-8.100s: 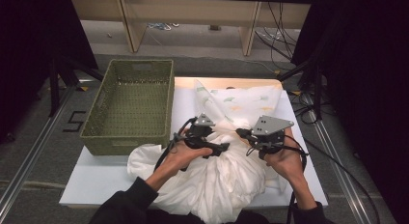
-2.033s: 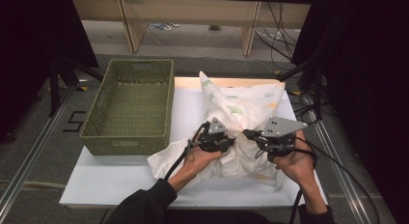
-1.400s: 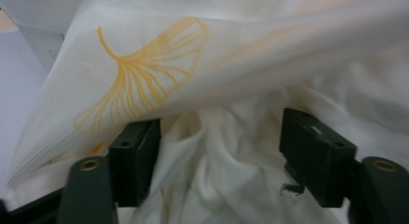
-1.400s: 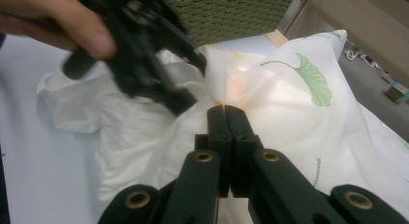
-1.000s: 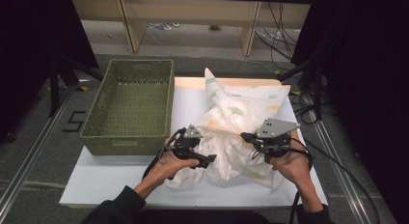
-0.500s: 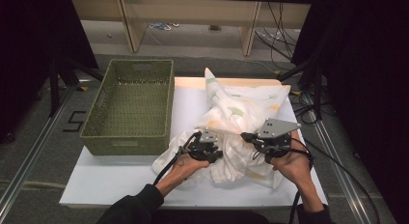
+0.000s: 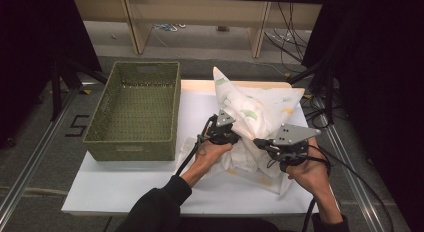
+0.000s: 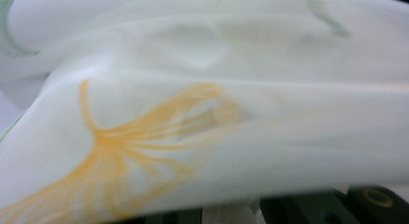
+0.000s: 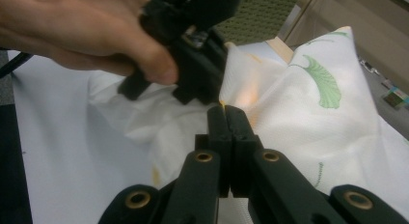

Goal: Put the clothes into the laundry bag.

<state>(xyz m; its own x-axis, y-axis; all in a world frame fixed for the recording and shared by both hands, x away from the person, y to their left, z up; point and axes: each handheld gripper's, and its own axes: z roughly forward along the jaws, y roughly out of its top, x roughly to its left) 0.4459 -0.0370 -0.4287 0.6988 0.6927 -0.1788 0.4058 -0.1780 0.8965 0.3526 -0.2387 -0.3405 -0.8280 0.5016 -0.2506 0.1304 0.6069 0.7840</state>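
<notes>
Left gripper (image 7: 235, 136) now nearer right gripper (image 9: 225, 119), both clamped on cloth (image 7: 260, 114).

Cloth (image 7: 260, 117): thin white fabric, printed with green and orange fan-shaped leaves. Bunched and creased, centre-right of the high view, on the white tabletop (image 7: 125, 187). One corner peaks upward toward upper centre; the lower part lies crumpled toward lower right. Left gripper view: fabric close, blurred, orange leaf at lower left.
</notes>
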